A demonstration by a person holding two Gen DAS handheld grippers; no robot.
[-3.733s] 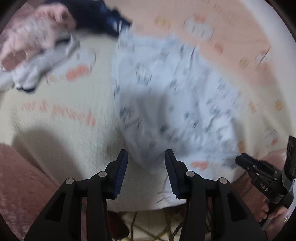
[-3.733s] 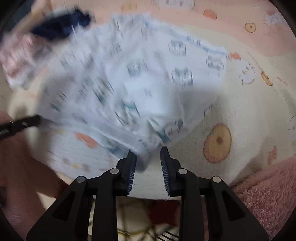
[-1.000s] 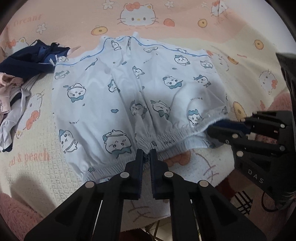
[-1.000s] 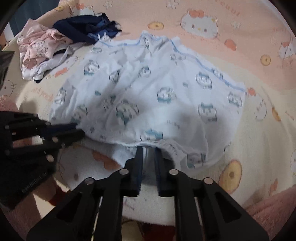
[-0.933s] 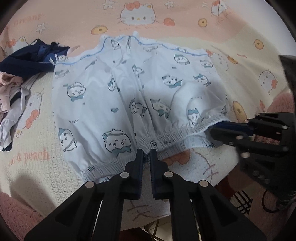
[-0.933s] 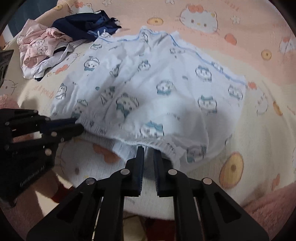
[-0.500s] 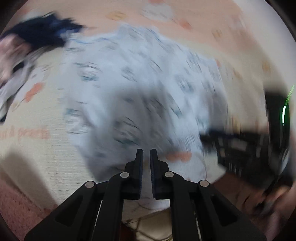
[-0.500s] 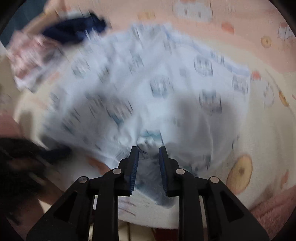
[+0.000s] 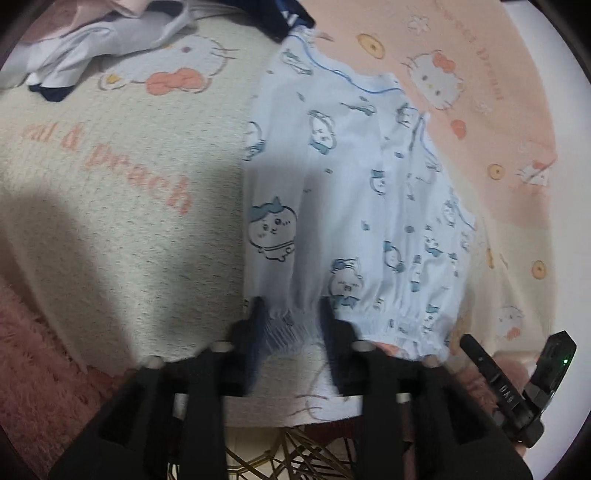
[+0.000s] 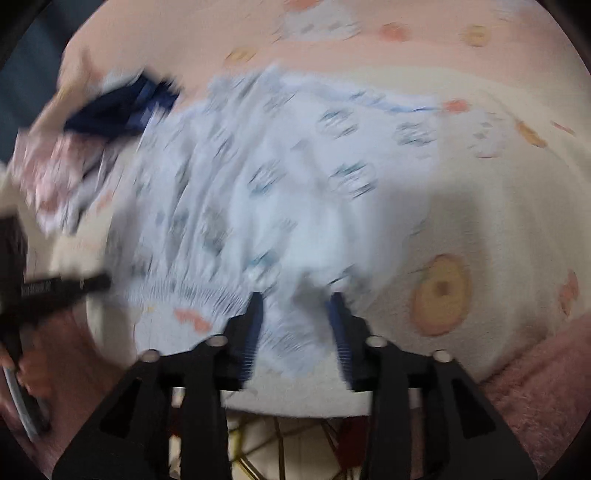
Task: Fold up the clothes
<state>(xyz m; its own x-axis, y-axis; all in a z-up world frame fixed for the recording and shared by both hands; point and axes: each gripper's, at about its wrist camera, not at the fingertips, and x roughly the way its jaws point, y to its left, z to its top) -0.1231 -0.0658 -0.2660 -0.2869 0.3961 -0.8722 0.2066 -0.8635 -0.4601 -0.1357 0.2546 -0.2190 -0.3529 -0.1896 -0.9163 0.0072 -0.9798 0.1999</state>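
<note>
The light blue shorts (image 9: 343, 206) with little cartoon animals lie spread on a blanket (image 9: 122, 206) that has pink words and cat faces on it. The blanket covers a table, and gold wire legs (image 9: 295, 458) show under its near edge. The stretchy waistband (image 9: 369, 317) of the shorts lies along the near edge of the blanket. The left tongs (image 9: 290, 314) are spread wide, and the left end of the waistband sits between the two fingers, but they are not squeezing it. The right tongs (image 10: 297, 314) are spread wide too, with a bunched-up bit of the shorts (image 10: 280, 192) in the gap between them. That picture is blurry, so it is hard to tell if the cloth touches the fingers. From the left camera, the right tongs (image 9: 498, 384) show low on the right, just past the far end of the waistband. At the back left of the blanket there is a pile of other clothes: a dark blue piece (image 9: 273, 14), a white piece (image 9: 92, 40), and a pink piece (image 10: 51, 173). A fluffy pink rug (image 9: 33, 369) lies beside the blanket.
</note>
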